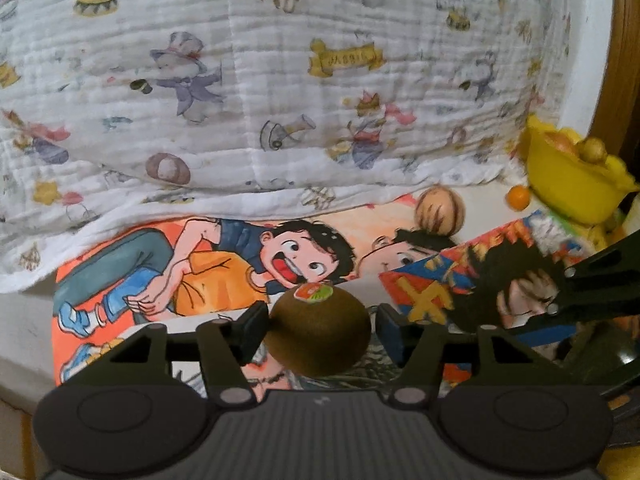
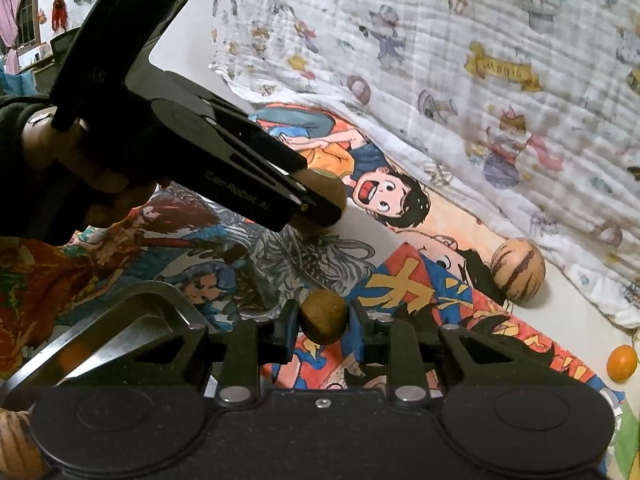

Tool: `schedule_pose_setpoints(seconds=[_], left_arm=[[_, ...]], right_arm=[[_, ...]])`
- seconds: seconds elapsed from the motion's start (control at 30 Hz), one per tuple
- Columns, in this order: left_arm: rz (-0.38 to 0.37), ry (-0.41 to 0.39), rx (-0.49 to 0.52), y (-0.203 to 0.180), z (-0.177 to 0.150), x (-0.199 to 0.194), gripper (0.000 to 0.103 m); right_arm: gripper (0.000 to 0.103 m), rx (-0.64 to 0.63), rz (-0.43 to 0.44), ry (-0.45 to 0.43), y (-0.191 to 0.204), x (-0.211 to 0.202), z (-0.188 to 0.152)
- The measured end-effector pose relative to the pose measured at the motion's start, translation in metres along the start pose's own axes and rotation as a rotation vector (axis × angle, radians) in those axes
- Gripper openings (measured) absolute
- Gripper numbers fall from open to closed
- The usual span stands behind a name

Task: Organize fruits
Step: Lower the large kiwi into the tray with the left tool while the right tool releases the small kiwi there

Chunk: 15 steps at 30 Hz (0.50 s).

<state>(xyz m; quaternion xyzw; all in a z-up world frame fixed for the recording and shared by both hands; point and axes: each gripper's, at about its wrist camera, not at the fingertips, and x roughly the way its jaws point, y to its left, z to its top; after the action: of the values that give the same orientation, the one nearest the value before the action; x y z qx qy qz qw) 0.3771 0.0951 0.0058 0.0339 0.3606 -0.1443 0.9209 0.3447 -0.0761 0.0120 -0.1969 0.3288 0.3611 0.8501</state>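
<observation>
Left gripper (image 1: pixel 320 326) angled down, clamping kiwi (image 1: pixel 318 330); right gripper (image 2: pixel 323 318) likewise, pinching small brown fruit (image 2: pixel 323 316)

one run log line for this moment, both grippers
left gripper: holds kiwi | right gripper: holds small brown fruit | both above comic books

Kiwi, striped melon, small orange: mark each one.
Kiwi (image 1: pixel 320 332), left wrist view, on its brown skin.
Striped melon (image 2: pixel 518 269), right wrist view, on its middle.
Small orange (image 2: pixel 621 362), right wrist view, on its middle.
</observation>
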Motion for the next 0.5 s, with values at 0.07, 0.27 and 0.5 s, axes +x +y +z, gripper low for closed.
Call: schedule_pose_setpoints(seconds=[0.07, 0.27, 0.5], left_arm=[[0.005, 0.003, 0.002, 0.002, 0.000, 0.004, 0.064], [0.004, 0.024, -0.002, 0.005, -0.003, 0.014, 0.063], [0.019, 0.022, -0.024, 0.009, -0.015, 0.017, 0.057]], right_arm=[[0.028, 0.007, 0.003, 0.009, -0.001, 0.004, -0.001], [0.028, 0.016, 0.010, 0.026, -0.004, 0.013, -0.003], [0.028, 0.017, 0.015, 0.026, -0.004, 0.014, -0.004]])
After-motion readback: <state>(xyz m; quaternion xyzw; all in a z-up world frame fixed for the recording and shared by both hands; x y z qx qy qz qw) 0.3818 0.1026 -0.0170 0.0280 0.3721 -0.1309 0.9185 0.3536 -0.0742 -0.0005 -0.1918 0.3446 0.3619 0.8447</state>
